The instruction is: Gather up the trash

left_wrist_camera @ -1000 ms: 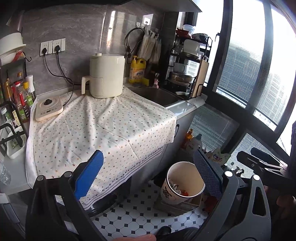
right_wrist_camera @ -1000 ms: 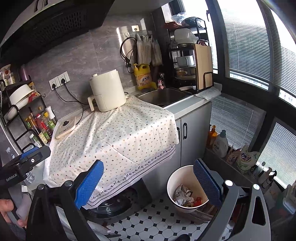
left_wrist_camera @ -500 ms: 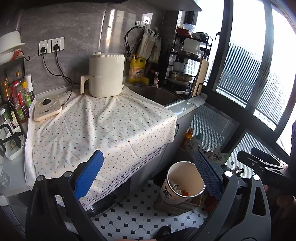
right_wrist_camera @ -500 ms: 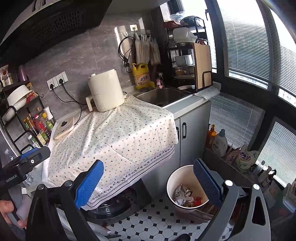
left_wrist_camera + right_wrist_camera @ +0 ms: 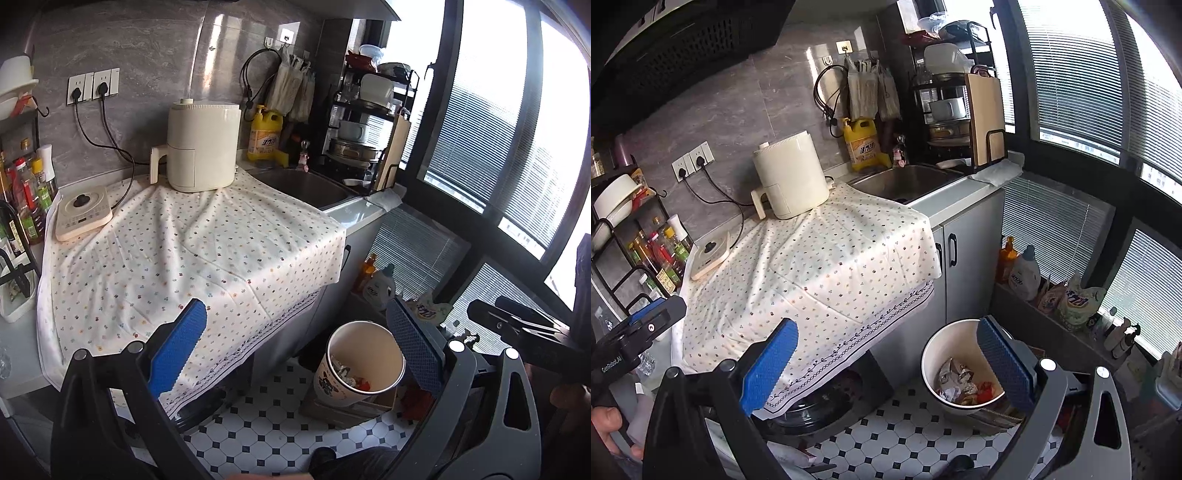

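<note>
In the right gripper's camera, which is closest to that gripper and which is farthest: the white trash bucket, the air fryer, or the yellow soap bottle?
From the right gripper, nearest first:
1. White trash bucket, on the floor just by the right finger.
2. Air fryer, on the counter, back left.
3. Yellow soap bottle, against the wall behind the sink.

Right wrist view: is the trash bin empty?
No, the bin on the floor holds crumpled foil and red scraps at its bottom.

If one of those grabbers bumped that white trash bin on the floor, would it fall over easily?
Possibly. The white bin already looks tilted, resting on flat cardboard rather than bare tile. It holds only a little crumpled trash, so it is probably light. It is tall and open, so a sideways nudge could tip it.
</note>
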Available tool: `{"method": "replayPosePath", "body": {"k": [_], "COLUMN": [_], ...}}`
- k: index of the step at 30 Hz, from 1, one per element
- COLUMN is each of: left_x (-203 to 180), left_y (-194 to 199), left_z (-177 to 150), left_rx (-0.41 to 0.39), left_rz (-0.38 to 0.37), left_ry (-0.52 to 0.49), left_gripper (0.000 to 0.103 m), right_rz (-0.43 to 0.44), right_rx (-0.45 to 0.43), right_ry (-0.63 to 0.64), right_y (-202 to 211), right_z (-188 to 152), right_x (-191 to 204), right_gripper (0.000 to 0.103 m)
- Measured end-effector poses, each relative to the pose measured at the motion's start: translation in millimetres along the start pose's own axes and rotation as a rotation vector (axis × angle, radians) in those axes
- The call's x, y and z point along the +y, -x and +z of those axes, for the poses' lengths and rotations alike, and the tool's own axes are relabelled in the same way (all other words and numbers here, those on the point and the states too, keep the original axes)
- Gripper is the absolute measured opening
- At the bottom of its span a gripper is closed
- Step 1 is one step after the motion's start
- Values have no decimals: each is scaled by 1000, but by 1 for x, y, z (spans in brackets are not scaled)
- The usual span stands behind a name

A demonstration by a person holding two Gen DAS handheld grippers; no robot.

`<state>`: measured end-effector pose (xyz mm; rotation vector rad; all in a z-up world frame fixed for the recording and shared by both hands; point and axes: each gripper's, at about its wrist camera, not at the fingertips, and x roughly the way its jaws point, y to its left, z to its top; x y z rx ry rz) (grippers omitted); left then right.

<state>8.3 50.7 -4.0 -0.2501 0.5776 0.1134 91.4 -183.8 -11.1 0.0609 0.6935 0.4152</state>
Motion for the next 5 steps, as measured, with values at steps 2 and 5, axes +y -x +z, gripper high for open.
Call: {"method": "replayPosePath", "body": {"k": [2, 5], "left_x": [5, 15], "left_y": [-2, -9], "left_z": [0, 1], "left_rx": [-6, 3], "left_rz": [-5, 6], "left_ry": [12, 43], "left_gripper": [97, 97], "right_rz": [-4, -12], "right_rx": [4, 14], "right_ry": [11, 33], "right_y": [-2, -9], "right_z": [1, 4], "right_x": [3, 7], "right_gripper": [95, 95]}}
